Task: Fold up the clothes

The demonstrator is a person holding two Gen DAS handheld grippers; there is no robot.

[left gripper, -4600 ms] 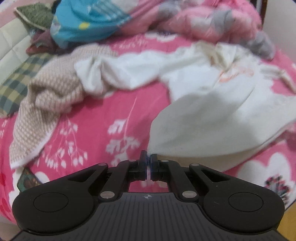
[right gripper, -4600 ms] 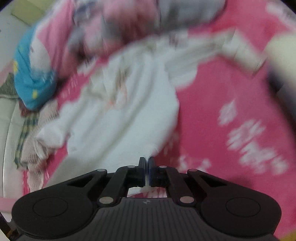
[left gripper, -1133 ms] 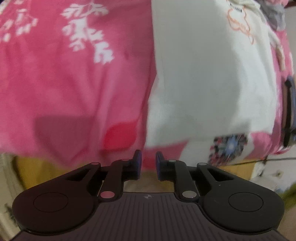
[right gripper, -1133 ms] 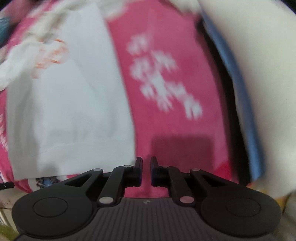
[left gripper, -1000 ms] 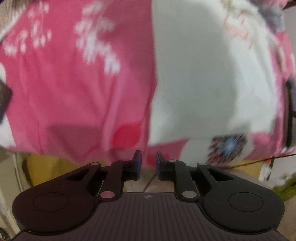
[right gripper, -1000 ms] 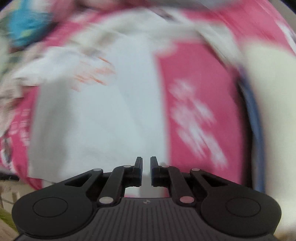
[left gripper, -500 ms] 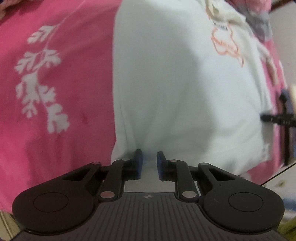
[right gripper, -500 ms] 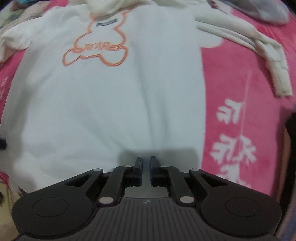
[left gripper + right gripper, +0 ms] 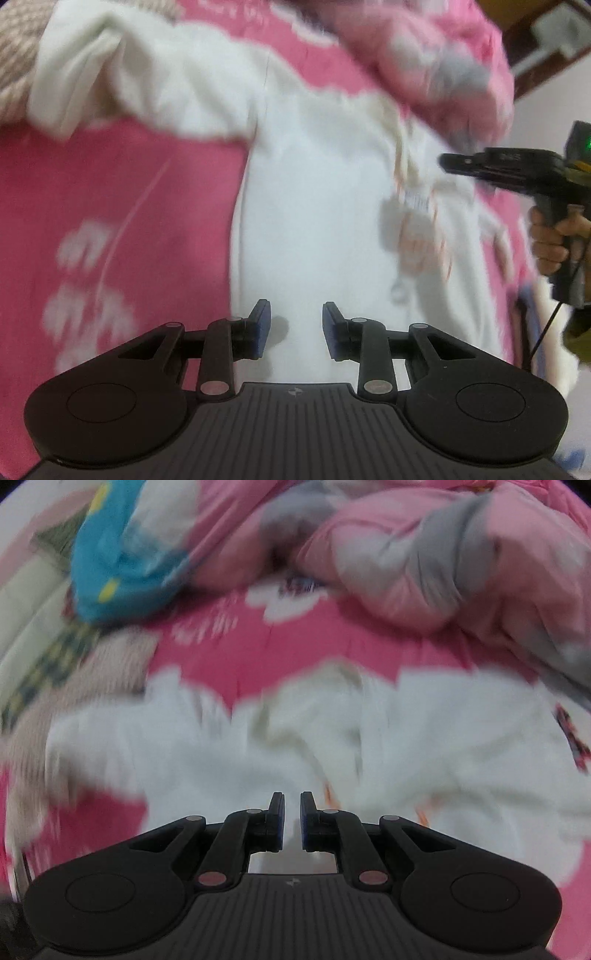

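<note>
Pink bedding with white flower and leaf prints covers a bed (image 9: 122,206), and a white sweatshirt (image 9: 317,206) lies spread across it. Seen from the left wrist camera, the left gripper (image 9: 296,325) hovers over the lower body of the sweatshirt with its blue-padded fingers (image 9: 263,321) apart; the jaws have just been opening, and nothing is caught between them, only the white cloth lying beneath. Beyond the fingers the garment runs up the bed, one sleeve reaching out toward the upper left, and a blurred orange print with a small label shows on its chest. Farther right, the right gripper (image 9: 448,161) appears as a black tool pointing left over the sweatshirt's chest, gripped by a person's hand (image 9: 550,240). From the right wrist camera, that gripper's fingers (image 9: 277,819) stand nearly closed, with a narrow slit between the pads and no cloth visibly in it; the sweatshirt's white folds lie just under and ahead of them. Past the garment a pink and grey quilt (image 9: 424,561) is heaped at the far side of the bed, a blue cloth (image 9: 118,568) sits bunched at upper left, and a beige knitted garment (image 9: 92,672) lies beside the sweatshirt's left sleeve. Both views are blurred.
</note>
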